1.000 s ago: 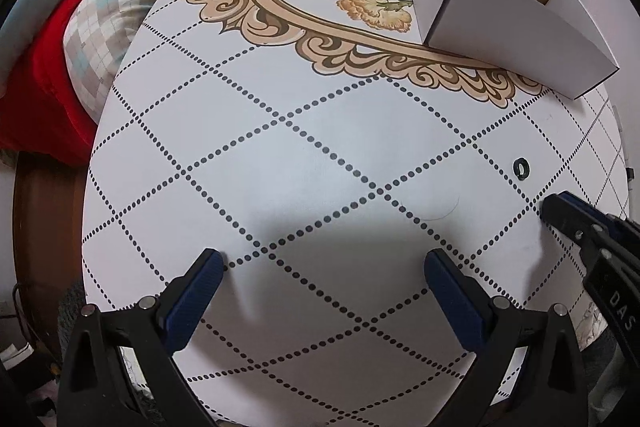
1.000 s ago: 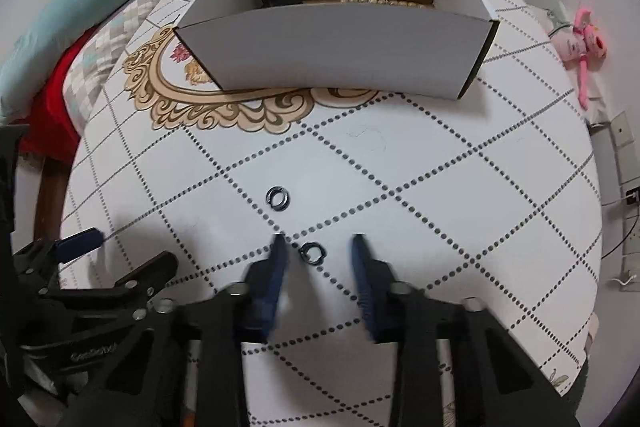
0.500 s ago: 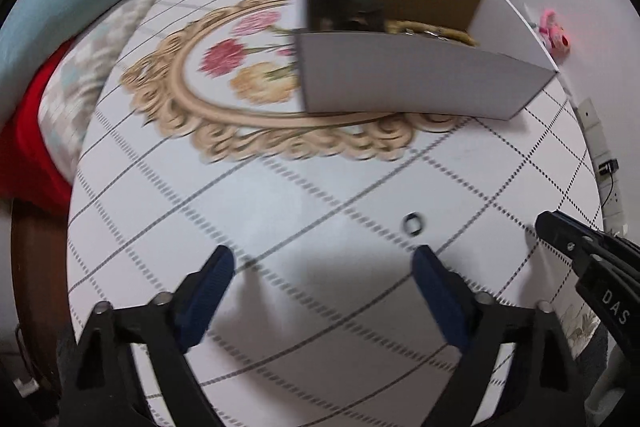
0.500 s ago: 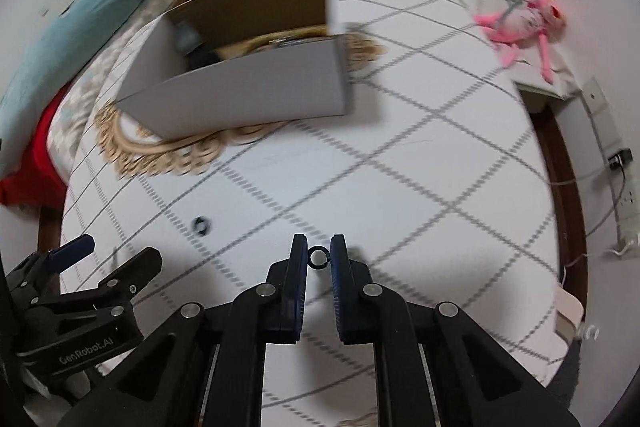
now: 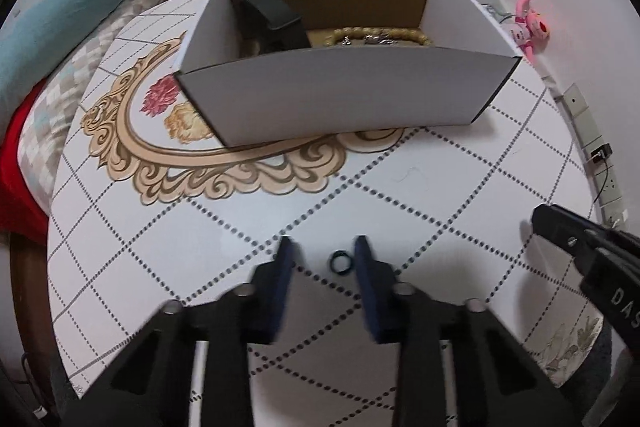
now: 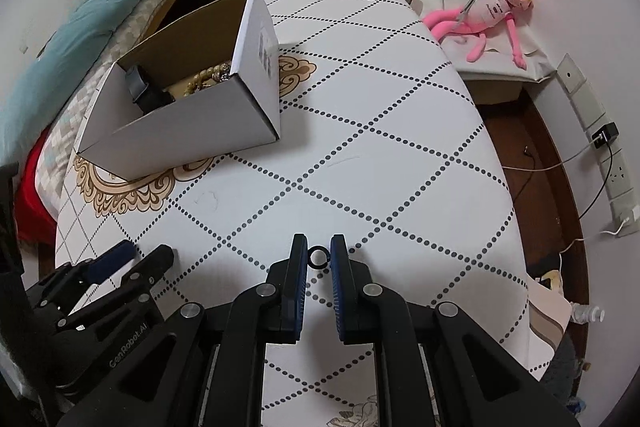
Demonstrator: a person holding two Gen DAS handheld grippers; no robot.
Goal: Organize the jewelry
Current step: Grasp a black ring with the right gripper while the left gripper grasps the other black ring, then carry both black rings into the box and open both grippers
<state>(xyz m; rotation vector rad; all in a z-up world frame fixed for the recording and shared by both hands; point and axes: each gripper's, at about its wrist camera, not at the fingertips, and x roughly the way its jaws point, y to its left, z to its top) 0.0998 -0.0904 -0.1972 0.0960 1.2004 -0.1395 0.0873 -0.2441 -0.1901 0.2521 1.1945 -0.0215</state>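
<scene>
A small dark ring (image 5: 341, 262) lies on the table between the fingers of my left gripper (image 5: 325, 259), which is open around it and not touching it. My right gripper (image 6: 319, 255) is shut on a second dark ring (image 6: 319, 257) and holds it above the table. A white cardboard box (image 5: 340, 95) stands beyond, holding a dark band (image 5: 276, 15) and a string of beige beads (image 5: 380, 37). The box also shows in the right wrist view (image 6: 180, 123) at the left. The right gripper (image 5: 580, 243) shows at the right edge of the left wrist view.
The round table (image 6: 380, 147) has a white dotted-diamond cloth with a gold floral medallion (image 5: 224, 163). A bed with a teal blanket (image 6: 100, 11) is at the left. A pink plush toy (image 6: 488, 15) lies on a stand by the wall, with cables and sockets (image 6: 604, 139) at the right.
My left gripper has moved over to the ring on the table and narrowed its fingers around it. My right gripper has closed on the other ring and lifted it, swinging to the right.
</scene>
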